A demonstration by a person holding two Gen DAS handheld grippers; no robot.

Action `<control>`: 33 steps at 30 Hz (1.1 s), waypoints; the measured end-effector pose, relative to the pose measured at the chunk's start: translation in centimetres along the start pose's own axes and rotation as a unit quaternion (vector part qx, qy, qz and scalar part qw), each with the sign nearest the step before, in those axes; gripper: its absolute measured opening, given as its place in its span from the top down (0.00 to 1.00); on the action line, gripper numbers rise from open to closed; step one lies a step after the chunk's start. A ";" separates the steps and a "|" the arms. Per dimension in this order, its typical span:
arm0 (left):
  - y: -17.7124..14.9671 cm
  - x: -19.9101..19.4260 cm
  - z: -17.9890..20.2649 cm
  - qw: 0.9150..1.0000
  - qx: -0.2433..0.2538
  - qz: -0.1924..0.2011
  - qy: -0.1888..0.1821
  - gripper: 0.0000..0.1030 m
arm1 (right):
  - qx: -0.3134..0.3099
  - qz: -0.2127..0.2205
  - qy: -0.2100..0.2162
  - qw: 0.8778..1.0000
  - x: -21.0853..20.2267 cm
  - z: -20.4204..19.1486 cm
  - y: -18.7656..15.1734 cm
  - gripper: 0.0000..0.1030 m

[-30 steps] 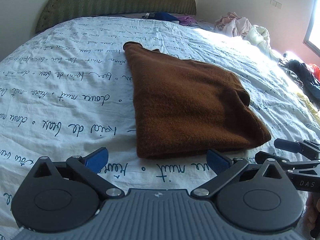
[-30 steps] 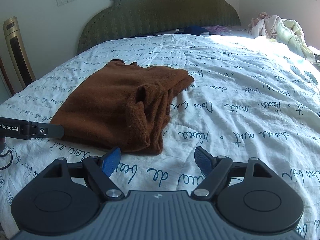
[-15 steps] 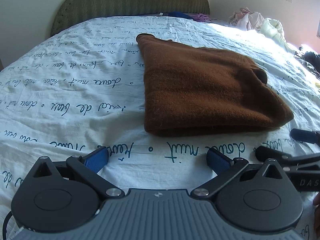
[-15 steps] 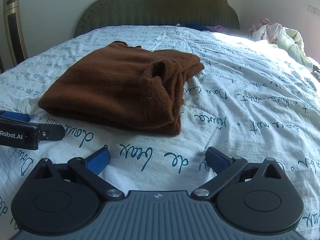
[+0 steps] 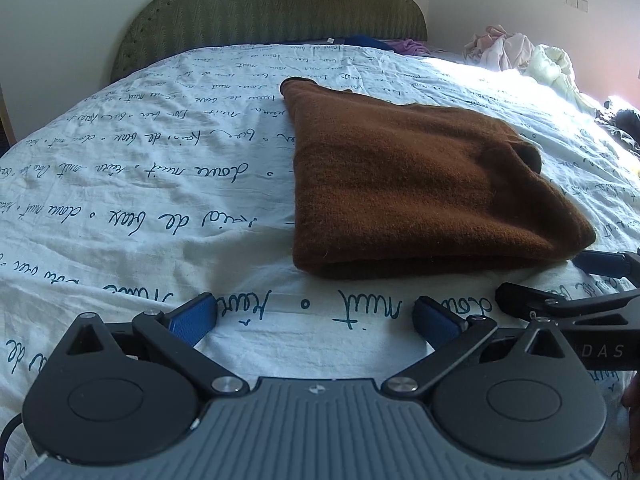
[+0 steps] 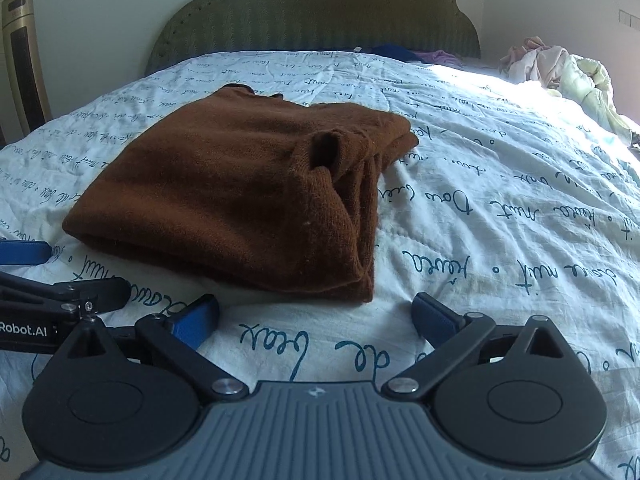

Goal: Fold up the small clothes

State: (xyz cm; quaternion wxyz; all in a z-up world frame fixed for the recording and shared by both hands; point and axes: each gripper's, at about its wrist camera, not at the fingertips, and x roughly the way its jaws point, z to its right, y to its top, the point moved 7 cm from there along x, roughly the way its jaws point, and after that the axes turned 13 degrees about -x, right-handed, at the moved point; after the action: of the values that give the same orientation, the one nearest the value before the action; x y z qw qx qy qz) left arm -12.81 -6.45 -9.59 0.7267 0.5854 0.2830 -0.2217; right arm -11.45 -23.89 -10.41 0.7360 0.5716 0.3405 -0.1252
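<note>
A brown knit garment (image 5: 420, 188) lies folded flat on the white bedspread (image 5: 140, 200) with blue handwriting print. In the right wrist view the garment (image 6: 240, 200) shows its stacked folded layers at its right edge. My left gripper (image 5: 314, 318) is open and empty, just short of the garment's near edge. My right gripper (image 6: 314, 316) is open and empty, just short of the garment's near right corner. The right gripper's fingers (image 5: 600, 264) show at the right edge of the left wrist view. The left gripper's fingers (image 6: 24, 252) show at the left edge of the right wrist view.
A green padded headboard (image 5: 272, 12) stands at the far end of the bed. A heap of pale clothes (image 6: 560, 68) lies at the far right. Blue and purple items (image 5: 384, 44) lie by the headboard. A tall gold appliance (image 6: 24, 60) stands at the left wall.
Both grippers have drawn back from the garment and turned slightly, so the garment sits farther ahead in both views. The garment has not moved. Both grippers stay open.
</note>
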 end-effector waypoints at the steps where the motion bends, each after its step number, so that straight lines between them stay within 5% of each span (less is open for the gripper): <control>1: 0.0 0.0 0.0 1.000 -0.004 0.001 0.001 0.00 | 0.001 -0.001 0.000 1.000 0.0 0.0 0.0 0.00; 33: 0.1 0.0 -0.1 1.000 -0.014 0.004 0.006 0.00 | 0.001 0.000 0.003 1.000 0.1 0.1 0.0 0.00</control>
State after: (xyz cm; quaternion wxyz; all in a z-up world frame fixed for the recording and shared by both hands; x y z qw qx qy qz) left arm -12.73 -6.31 -9.56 0.7338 0.5779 0.2881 -0.2110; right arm -11.35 -23.96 -10.44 0.7345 0.5727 0.3424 -0.1239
